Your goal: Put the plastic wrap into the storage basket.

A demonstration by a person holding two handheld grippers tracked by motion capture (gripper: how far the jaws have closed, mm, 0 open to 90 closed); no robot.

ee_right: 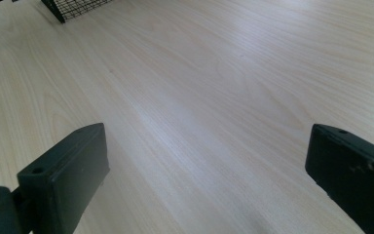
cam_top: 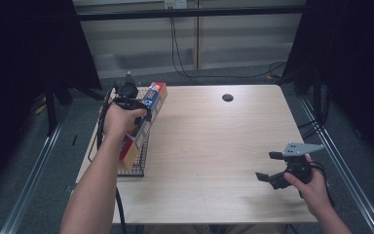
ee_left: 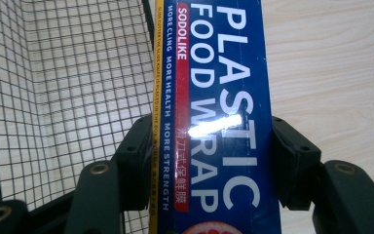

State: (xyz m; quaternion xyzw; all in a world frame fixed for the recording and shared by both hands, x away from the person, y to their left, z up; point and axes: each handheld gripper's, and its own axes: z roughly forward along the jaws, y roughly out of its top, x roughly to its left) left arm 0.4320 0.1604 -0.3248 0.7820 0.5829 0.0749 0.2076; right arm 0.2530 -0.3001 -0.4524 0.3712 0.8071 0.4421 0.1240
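High view: the left gripper point(cam_top: 135, 103) holds a long plastic wrap box point(cam_top: 146, 117) over the wire basket point(cam_top: 139, 168) at the left edge of the table point(cam_top: 214, 141)

In the left gripper view the two black jaws press on both long sides of the plastic wrap box point(ee_left: 219, 122), closed as far as the box lets them. The blue box has big white letters and a yellow strip. The wire basket point(ee_left: 68, 87) is just beside the box, and bare wood is on the box's other side. Far from the box, near the table's front right corner, the right gripper point(cam_top: 272, 168) sits low over the wood with a grey plate on top. In the right gripper view its jaws stand wide apart with nothing between them, and a corner of the basket point(ee_right: 73, 9) shows far off. A small dark hole point(cam_top: 228, 97) lies in the table, past the box toward the back
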